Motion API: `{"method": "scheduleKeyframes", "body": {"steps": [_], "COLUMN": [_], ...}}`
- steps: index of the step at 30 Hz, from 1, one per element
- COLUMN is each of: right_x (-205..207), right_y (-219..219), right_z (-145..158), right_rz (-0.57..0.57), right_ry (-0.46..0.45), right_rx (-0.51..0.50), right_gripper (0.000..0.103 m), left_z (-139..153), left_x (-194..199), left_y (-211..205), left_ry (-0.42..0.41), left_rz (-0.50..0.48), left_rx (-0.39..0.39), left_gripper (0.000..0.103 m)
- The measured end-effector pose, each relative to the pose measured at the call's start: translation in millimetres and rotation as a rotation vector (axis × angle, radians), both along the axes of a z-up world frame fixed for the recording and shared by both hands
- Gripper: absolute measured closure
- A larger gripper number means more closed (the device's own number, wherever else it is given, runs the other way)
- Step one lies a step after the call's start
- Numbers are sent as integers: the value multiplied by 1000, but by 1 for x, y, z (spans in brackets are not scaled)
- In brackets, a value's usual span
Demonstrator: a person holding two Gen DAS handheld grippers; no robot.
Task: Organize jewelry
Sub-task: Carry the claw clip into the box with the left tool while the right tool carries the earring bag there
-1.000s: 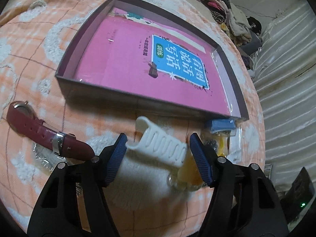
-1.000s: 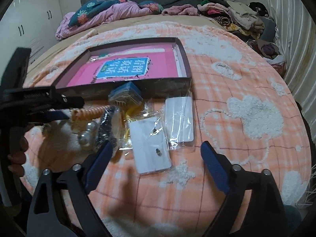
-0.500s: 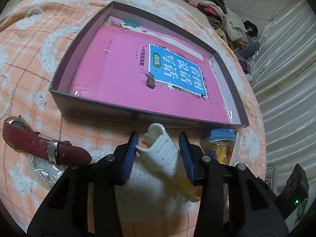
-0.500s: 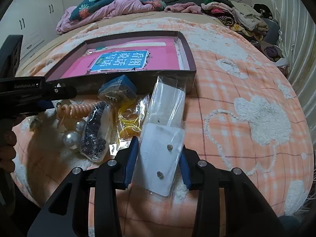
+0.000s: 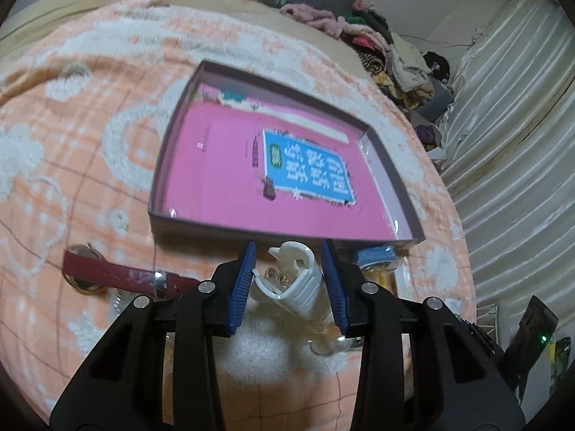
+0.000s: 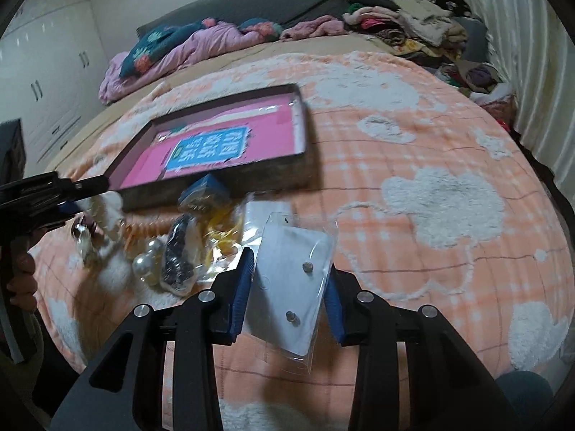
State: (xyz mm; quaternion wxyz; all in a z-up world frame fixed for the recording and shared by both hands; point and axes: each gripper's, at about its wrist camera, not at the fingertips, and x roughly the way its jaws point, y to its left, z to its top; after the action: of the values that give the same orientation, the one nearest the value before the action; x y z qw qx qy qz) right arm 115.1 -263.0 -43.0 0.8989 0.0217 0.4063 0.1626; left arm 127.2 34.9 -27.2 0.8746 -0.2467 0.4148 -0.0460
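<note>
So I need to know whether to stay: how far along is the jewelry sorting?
Barely begun: the box holds only a pink book, no jewelry yet. In hand: the left gripper, jaws closing, clamps a white hair claw; the right gripper pinches a bagged earring card. Left: the red-strapped watch, pearls, the dark bead bag and the yellow packet lie on the blanket.

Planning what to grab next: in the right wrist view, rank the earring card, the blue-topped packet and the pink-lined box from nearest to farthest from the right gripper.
1. Earring card: between the right gripper jaws.
2. Blue-topped packet: up-left, against the box's front wall.
3. Pink-lined box: behind the packet.
</note>
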Motion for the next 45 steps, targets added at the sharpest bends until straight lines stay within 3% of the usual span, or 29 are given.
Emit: {"method": "scheduleKeyframes", "body": {"steps": [15,25,36,40,45], "right_x": [21,68,133,139,142], "right_y": [-3,16,64,70,74], "right_z": [52,77,62,49,29], "right_rz": [-2,12,51,28,40], "right_ry": [-143,-203,-137,-119,-90], "right_rx": [12,20,7,37,-4], "right_gripper": [68,68,68,68,68], "left_z": [46,47,12,6,2], "left_x": [32,71,88,89,90], "left_y": [16,32,47,49,51], "left_ry": [-113,-115,-44,-29,-13], "left_rz": [27,66,76,81,84], "left_rx": [50,82,106,118,122], "left_gripper": [74,74,74,74,73]}}
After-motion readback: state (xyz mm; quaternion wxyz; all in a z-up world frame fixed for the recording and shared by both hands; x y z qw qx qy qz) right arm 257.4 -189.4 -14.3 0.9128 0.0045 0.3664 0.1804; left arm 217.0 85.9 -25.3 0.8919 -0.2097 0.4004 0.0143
